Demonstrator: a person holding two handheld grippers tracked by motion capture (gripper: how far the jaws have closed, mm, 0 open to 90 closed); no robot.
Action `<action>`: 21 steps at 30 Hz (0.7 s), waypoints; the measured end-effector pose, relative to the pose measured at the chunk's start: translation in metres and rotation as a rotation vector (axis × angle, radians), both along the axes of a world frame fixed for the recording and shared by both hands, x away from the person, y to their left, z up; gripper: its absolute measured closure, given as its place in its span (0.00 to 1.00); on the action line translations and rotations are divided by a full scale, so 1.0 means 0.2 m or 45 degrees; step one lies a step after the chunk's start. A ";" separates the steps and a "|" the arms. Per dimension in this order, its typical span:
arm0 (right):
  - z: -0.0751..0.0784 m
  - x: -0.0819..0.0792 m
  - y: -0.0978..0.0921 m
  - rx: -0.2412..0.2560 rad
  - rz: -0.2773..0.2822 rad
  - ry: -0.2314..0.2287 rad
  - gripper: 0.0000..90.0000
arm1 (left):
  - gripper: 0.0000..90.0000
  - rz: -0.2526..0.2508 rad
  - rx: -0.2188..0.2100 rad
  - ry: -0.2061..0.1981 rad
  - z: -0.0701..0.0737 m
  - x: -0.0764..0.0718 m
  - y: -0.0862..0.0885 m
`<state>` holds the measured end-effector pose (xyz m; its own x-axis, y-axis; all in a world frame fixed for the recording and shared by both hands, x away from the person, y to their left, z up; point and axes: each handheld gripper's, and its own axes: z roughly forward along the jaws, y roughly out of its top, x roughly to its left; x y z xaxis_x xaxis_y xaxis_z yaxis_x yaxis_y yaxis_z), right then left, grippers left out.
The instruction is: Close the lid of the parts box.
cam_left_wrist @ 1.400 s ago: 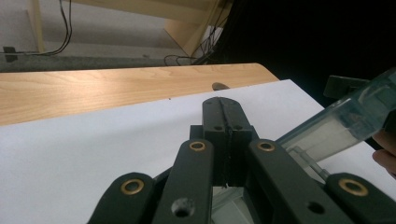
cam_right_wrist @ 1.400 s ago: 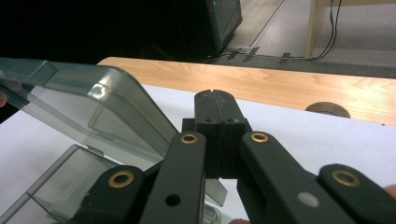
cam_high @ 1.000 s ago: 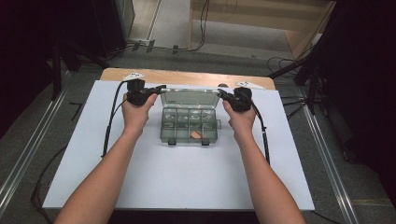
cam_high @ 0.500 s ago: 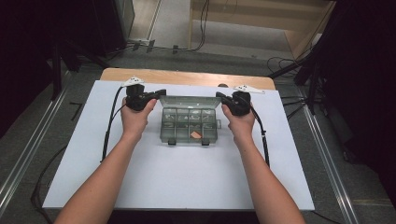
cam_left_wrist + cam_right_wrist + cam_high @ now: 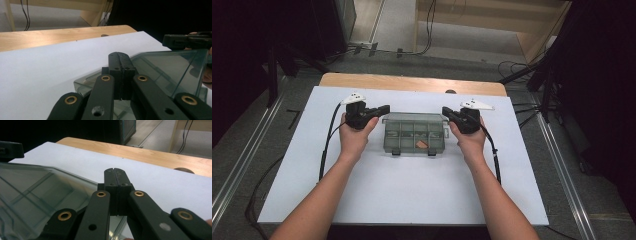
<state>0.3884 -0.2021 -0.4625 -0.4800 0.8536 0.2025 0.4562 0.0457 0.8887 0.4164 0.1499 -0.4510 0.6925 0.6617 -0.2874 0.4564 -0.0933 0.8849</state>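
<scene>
Box (image 5: pixel 414 134) sits between the two grippers on the white sheet (image 5: pixel 402 190), its clear lid (image 5: pixel 172 67) tilted up. Left gripper (image 5: pixel 384 108) is at the lid's left back corner, right gripper (image 5: pixel 445 110) at its right back corner — both clenched with jaws pressed together, grasping nothing. Thin see-through plastic should be light, stiff and slick, and probably a bit brittle. A small orange piece (image 5: pixel 422 144) lies in a near compartment. Best hold, I judge: the lid's side edges, pushed evenly — one-sided force could skid it.
</scene>
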 end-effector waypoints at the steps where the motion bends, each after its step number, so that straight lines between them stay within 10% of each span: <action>1: 0.00 -0.01 0.00 0.003 0.000 -0.005 0.97 | 0.99 0.000 0.004 -0.006 -0.01 -0.02 0.00; 21: -0.05 -0.22 0.01 -0.004 0.071 -0.049 0.97 | 0.99 -0.041 0.013 -0.023 -0.08 -0.21 0.01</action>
